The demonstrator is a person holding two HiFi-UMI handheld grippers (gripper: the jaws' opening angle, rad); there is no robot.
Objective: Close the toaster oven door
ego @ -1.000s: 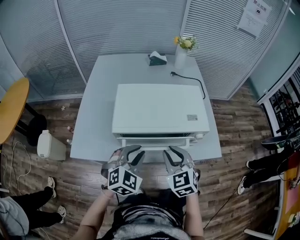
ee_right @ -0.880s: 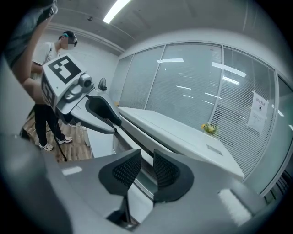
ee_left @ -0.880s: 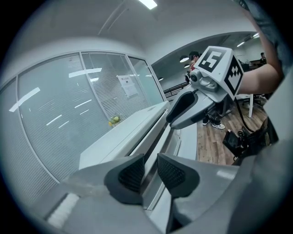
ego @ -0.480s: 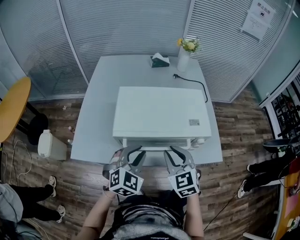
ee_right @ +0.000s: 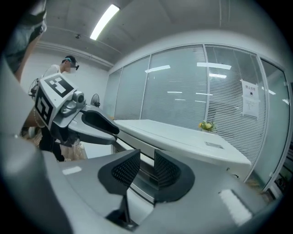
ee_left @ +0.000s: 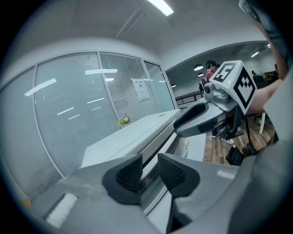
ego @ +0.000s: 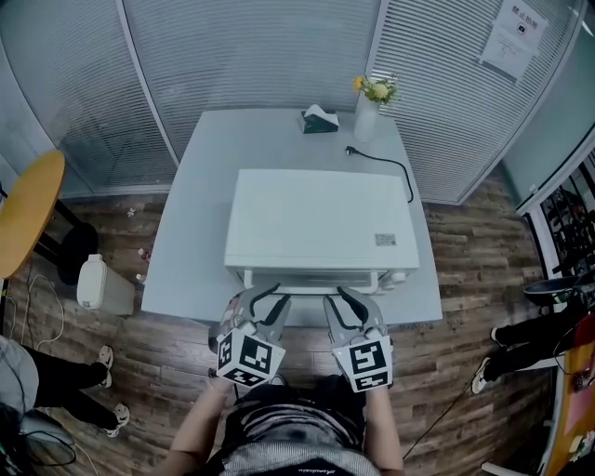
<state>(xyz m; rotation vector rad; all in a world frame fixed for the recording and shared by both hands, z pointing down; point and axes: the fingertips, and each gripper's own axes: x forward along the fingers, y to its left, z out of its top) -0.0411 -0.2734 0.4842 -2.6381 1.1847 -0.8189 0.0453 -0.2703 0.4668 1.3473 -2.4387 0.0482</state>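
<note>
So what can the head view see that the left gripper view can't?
Only the head view: the tissue box, the cord, the yellow table and the bin on the floor.
Only the left gripper view: the ceiling light, and the ribbed pads of the left gripper, whose jaws are opening with nothing held between them.
Both: the oven, the flowers, the poster and the right gripper.
</note>
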